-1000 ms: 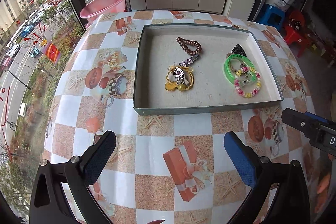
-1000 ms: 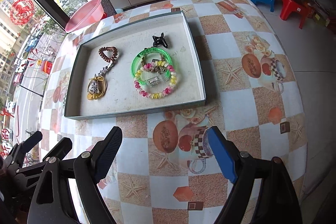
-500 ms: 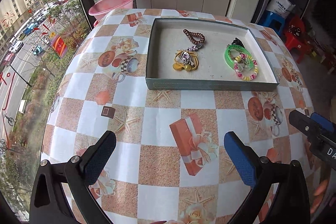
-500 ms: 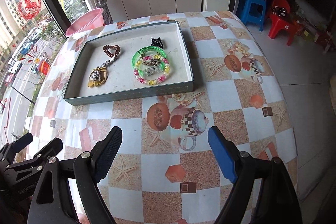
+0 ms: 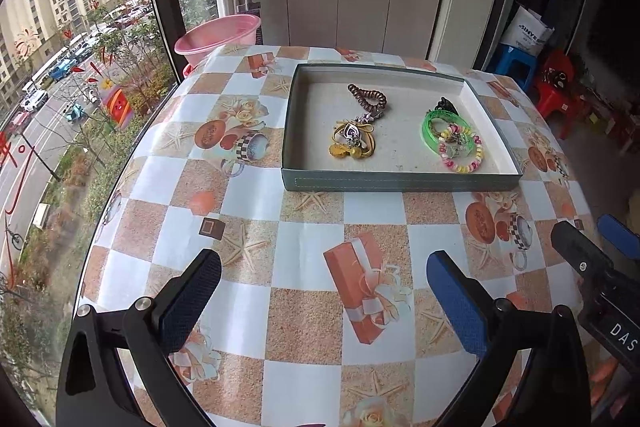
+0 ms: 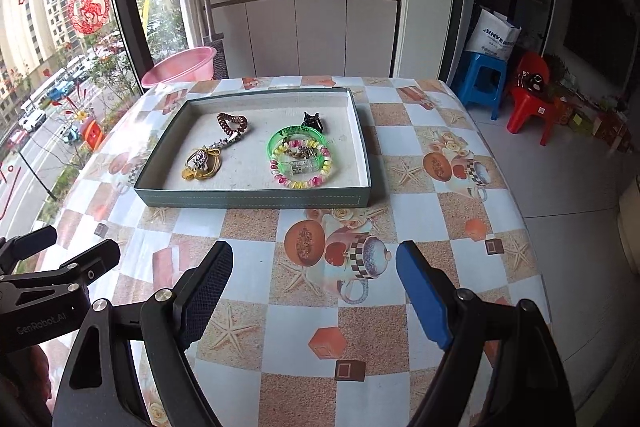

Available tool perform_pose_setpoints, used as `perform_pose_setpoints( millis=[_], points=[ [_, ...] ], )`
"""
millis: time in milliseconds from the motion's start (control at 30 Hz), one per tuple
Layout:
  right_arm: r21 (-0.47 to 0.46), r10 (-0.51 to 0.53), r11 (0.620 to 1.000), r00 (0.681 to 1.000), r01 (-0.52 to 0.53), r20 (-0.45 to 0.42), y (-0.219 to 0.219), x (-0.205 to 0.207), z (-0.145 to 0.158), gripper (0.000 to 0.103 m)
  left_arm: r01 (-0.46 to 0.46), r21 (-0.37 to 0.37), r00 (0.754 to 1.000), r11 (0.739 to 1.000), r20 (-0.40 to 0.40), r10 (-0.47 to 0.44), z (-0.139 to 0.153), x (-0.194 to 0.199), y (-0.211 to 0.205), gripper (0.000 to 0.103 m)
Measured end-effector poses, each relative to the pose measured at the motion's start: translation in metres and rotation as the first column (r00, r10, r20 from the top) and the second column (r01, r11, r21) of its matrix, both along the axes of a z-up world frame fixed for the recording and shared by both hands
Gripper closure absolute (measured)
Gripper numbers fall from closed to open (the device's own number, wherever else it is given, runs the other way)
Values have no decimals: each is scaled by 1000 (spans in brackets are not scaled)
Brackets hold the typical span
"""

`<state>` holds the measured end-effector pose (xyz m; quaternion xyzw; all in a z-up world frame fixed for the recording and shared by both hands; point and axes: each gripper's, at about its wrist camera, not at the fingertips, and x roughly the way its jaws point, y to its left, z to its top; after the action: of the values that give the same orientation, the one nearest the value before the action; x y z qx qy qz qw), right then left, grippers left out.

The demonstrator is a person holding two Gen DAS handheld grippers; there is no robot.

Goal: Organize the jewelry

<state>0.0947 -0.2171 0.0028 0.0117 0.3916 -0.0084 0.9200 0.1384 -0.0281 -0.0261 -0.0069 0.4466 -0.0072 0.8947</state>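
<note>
A shallow grey-green tray (image 5: 400,183) (image 6: 256,198) sits at the far middle of the table. Inside lie a brown coil hair tie (image 5: 367,95) (image 6: 233,123), a yellow cord piece with a silver charm (image 5: 353,141) (image 6: 202,163), a black claw clip (image 5: 447,104) (image 6: 312,119), a green bangle (image 5: 434,125) (image 6: 294,137) and a pink-yellow bead bracelet (image 5: 462,153) (image 6: 302,181). My left gripper (image 5: 323,303) is open and empty, well short of the tray. My right gripper (image 6: 314,291) is open and empty, also short of it.
The table has a checkered orange-and-white cloth (image 5: 308,243). A pink basin (image 5: 218,37) (image 6: 180,67) stands beyond the far left edge by the window. Blue (image 6: 482,75) and red (image 6: 532,103) stools stand on the floor at the right.
Both grippers have pulled back and tilted up from the tray. The tray now looks smaller and farther. The jewelry has not moved.
</note>
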Motion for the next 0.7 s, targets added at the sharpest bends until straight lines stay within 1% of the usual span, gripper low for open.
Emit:
perform_pose_setpoints(
  millis=[100,700],
  points=[
    [-6,-1,1000,1000,1,29,1,-2,4,17,-5,4,1000,1000,15,5,0,-2,0,0],
    [12,-6,1000,1000,6,16,3,-3,5,17,-3,-1,1000,1000,12,3,0,-6,-3,0]
  ],
)
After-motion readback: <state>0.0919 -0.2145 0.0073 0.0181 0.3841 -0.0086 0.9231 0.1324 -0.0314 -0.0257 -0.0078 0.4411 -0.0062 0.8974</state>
